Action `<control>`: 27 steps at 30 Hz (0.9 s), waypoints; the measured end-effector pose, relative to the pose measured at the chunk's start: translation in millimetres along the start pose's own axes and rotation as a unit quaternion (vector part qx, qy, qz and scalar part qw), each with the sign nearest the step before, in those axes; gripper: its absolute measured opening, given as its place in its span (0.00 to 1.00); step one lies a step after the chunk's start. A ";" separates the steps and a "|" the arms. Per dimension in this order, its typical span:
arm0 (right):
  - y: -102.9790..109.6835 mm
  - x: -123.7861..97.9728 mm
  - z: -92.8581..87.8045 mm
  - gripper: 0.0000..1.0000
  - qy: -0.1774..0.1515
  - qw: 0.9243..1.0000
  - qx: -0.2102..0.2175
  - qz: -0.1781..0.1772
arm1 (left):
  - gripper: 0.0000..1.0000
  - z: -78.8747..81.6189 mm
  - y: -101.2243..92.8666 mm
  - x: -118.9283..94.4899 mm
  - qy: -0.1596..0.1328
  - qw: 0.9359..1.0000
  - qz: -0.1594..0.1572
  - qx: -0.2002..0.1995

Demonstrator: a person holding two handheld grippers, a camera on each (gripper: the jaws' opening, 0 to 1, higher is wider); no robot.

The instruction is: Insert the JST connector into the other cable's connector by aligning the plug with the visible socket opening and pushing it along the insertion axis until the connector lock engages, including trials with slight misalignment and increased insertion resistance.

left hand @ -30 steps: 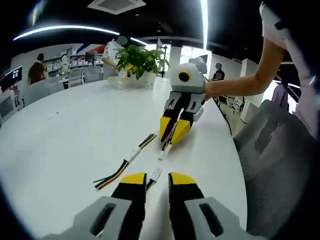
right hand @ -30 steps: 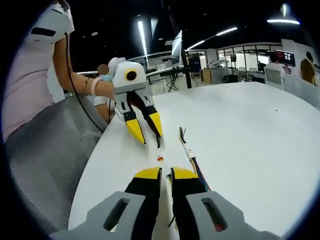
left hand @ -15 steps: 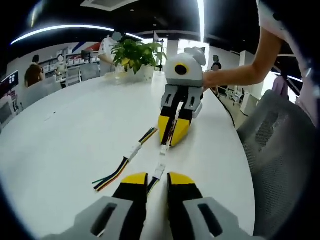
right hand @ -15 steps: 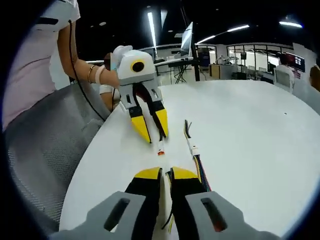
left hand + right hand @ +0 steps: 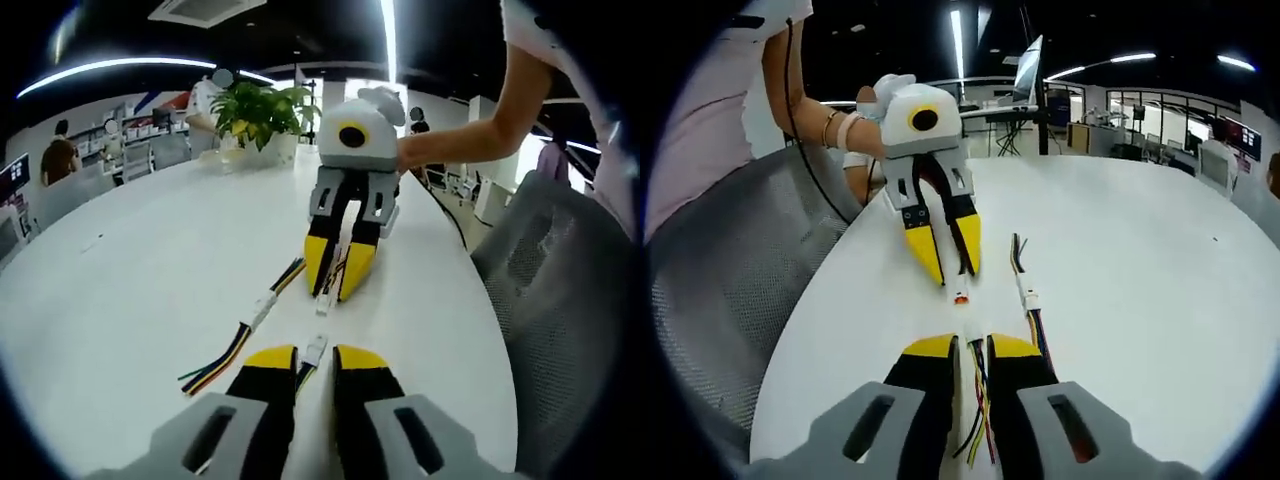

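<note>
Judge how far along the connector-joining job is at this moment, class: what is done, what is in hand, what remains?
Done: each gripper holds its own cable. The left gripper is shut on the cable with the white connector; the right gripper is shut on the other cable, whose plug faces it.
In hand: lining the two ends up; a gap shows between them.
Left: closing the gap and pushing until the lock engages. A third cable lies aside on the table.

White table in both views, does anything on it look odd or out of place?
One thing: a third multicoloured cable with a white connector lies loose on the white table, beside the two held cables, in neither hand-held gripper. Nothing looks spilled or damaged.
</note>
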State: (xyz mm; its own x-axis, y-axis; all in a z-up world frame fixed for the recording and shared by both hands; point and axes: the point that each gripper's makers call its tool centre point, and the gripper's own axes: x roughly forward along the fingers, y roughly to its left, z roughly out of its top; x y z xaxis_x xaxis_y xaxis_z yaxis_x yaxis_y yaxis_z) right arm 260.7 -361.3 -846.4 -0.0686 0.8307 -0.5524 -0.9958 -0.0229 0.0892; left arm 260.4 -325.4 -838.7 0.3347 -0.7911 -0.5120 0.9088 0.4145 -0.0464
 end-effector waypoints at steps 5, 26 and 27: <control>-2.0 0.1 -0.8 0.07 -0.001 1.000 0.009 -0.002 | 0.05 -2.3 0.6 1.0 0.002 1.000 0.002 0.006; -9.1 1.3 -3.9 0.05 -0.004 1.000 0.014 -0.021 | 0.01 -2.4 -5.2 2.2 0.001 0.998 0.000 0.062; -9.4 1.1 -4.1 0.06 -0.005 1.000 0.015 -0.022 | 0.02 -2.5 -5.9 2.7 0.000 0.998 -0.002 0.068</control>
State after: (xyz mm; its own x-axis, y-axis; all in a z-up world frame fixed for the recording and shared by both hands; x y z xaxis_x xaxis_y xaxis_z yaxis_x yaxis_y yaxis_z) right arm 269.7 -362.5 -851.3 -0.0241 0.8363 -0.5477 -0.9955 0.0301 0.0896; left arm 255.3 -328.8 -841.9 0.3318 -0.7921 -0.5124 0.9352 0.3474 0.0686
